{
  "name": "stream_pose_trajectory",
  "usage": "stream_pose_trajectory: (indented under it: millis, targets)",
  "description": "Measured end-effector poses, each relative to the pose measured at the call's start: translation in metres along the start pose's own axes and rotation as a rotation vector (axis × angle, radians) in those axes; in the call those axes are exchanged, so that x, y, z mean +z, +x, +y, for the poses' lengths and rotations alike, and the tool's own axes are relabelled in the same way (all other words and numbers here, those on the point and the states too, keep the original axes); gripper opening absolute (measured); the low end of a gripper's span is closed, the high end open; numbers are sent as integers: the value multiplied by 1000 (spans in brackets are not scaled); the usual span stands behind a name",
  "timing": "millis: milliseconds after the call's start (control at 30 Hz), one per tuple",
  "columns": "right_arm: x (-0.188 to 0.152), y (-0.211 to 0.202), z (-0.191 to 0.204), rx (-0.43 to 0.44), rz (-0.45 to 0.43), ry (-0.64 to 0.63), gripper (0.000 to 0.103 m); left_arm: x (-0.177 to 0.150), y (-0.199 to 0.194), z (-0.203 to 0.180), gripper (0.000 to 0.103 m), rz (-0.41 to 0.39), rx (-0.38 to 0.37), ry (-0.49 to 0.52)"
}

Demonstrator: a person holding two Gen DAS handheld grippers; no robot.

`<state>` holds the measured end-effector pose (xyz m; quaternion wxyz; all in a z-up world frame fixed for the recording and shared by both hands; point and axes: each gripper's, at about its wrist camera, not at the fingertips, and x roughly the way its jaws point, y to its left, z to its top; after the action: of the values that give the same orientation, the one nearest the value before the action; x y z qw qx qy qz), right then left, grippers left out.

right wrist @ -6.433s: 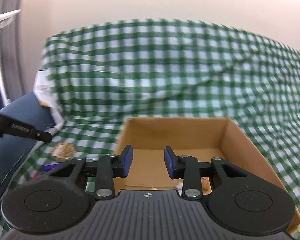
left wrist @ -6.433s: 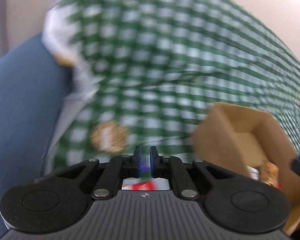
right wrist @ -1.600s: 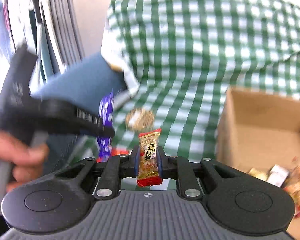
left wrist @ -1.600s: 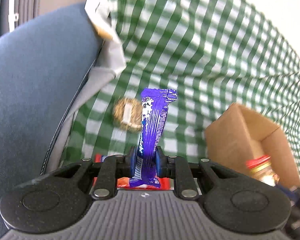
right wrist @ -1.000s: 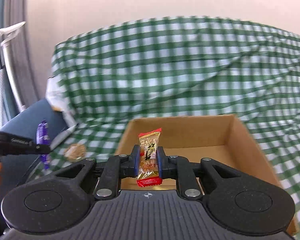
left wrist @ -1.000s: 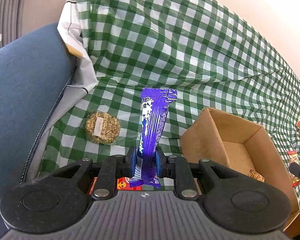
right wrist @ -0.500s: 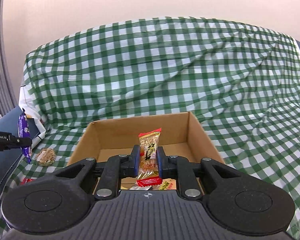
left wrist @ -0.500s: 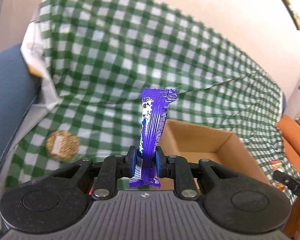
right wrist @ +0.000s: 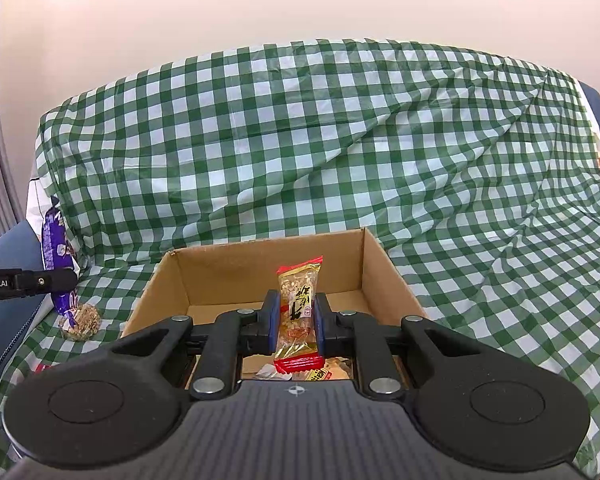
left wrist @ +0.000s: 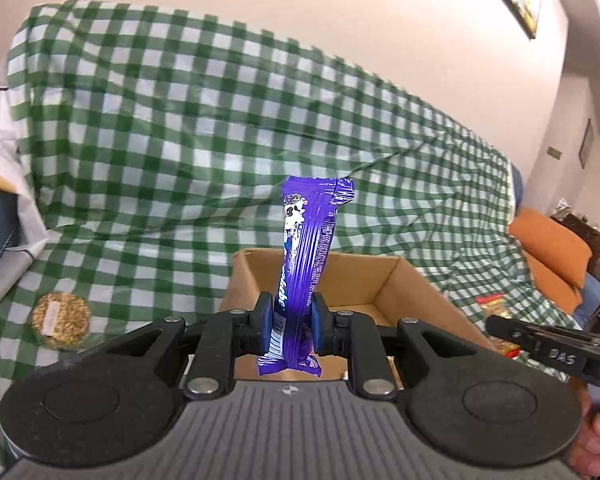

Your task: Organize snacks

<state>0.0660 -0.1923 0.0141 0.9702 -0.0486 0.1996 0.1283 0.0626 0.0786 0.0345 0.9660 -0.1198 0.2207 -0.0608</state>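
Left wrist view: left gripper [left wrist: 288, 328] clamped on a purple snack bar [left wrist: 306, 264], which stands upright between the blue pads. Open cardboard box [left wrist: 416, 292] sits just beyond, on the green checked cloth [left wrist: 180, 140]. Round grain cake [left wrist: 61, 321] lies on the cloth, left of the box. Right gripper [left wrist: 500, 330] enters at the right edge; a thumb shows below it.

Right wrist view: right gripper [right wrist: 296, 326] clamped on a gold-and-red candy packet [right wrist: 299, 312], upright, in front of the box [right wrist: 384, 272]. Loose wrapped snacks [right wrist: 324, 373] lie on the box floor. Left gripper and purple bar [right wrist: 54, 248] visible at far left, above the grain cake [right wrist: 82, 322].
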Motion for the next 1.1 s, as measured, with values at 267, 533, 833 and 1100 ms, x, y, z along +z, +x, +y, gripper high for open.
stream_pose_trajectory:
  millis: [267,533,833,1100]
  targets:
    - [0,2,0,-4,4,-14,18,-4,-1,-12,21,-8,-41,24]
    - [1,4,0,-5,2,-24,18,-8,-3,-26,21,-27,-93,46]
    - [2,4,-1,-5,0,-33,18,-13,-5,-41,21,-38,-161,80]
    - [3,5,-1,-6,-3,-39,18,-17,-3,-50,21,-35,-193,103]
